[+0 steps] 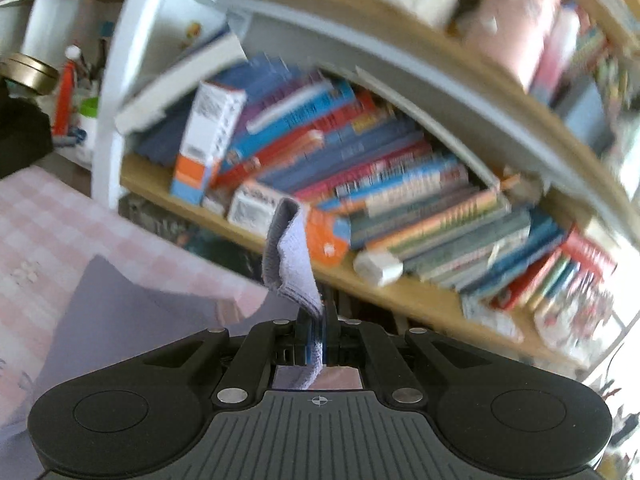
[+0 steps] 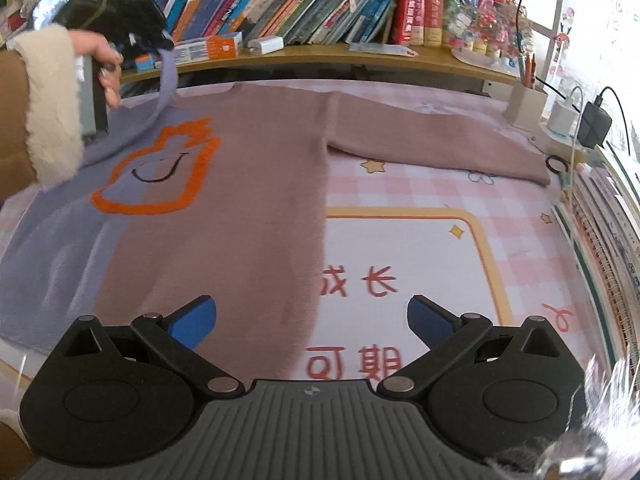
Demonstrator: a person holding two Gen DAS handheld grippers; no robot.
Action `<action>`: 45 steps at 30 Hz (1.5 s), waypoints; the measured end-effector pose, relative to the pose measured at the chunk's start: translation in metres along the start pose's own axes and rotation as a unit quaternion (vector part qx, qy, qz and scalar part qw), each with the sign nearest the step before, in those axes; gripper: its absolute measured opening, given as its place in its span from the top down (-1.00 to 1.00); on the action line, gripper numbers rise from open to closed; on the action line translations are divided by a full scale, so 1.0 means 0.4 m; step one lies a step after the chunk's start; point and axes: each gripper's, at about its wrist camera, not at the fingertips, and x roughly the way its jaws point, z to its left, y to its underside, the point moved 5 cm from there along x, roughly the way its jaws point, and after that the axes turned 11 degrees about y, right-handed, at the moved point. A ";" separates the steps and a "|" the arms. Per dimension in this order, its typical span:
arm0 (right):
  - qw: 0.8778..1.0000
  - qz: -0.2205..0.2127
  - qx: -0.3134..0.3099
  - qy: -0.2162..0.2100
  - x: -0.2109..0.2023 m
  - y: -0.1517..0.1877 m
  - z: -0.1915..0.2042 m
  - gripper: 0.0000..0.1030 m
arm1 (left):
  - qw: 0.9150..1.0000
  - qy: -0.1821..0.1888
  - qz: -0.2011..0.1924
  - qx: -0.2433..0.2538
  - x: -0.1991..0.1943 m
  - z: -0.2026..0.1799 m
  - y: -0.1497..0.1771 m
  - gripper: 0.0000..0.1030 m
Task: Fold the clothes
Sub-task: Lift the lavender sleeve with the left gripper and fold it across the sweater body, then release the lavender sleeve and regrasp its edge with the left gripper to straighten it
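One pink checked table cover [image 2: 440, 196] is seen spread across the work surface, printed with one yellow-bordered panel and red characters. One sweater [image 2: 248, 184], mauve over most of its body and lilac along its left side, is laid flat on the cover with the neckline toward the shelf. One orange-outlined motif [image 2: 156, 176] is counted on the chest. Two sleeves are counted: the mauve sleeve [image 2: 432, 140] is stretched out flat to the right, and the lilac sleeve [image 2: 166, 80] is lifted off the table at the far left.

One wooden bookshelf [image 2: 320, 54] is recorded behind the table, packed with leaning books [image 2: 288, 4]; these are too many and too blurred in the left wrist view to count.

The lilac sleeve's ribbed cuff [image 1: 294, 264] is clamped between the closed fingers of the left gripper [image 1: 314, 344], with the cuff end standing up beyond the fingertips. The left hand [image 2: 104, 60], in a fleece-cuffed sleeve, is seen holding that gripper.

The right gripper [image 2: 312, 320] is held spread wide, nothing between its two blue pads [image 2: 192, 320], above the sweater's lower right edge.

One black power adapter [image 2: 596, 124] is noted at the right.
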 end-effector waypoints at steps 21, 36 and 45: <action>0.999 -0.012 0.032 -0.024 0.029 -0.049 -0.023 -1.00 | 0.978 0.021 0.098 0.182 -0.190 0.005 0.088 0.10; 0.999 0.010 0.024 -0.044 0.084 -0.073 0.002 -0.97 | 0.962 -0.151 0.118 0.192 -0.431 0.235 0.116 0.10; 0.998 0.021 0.005 -0.063 0.080 -0.027 0.021 -0.95 | 0.935 -0.031 0.119 0.334 -0.176 -0.082 0.165 0.10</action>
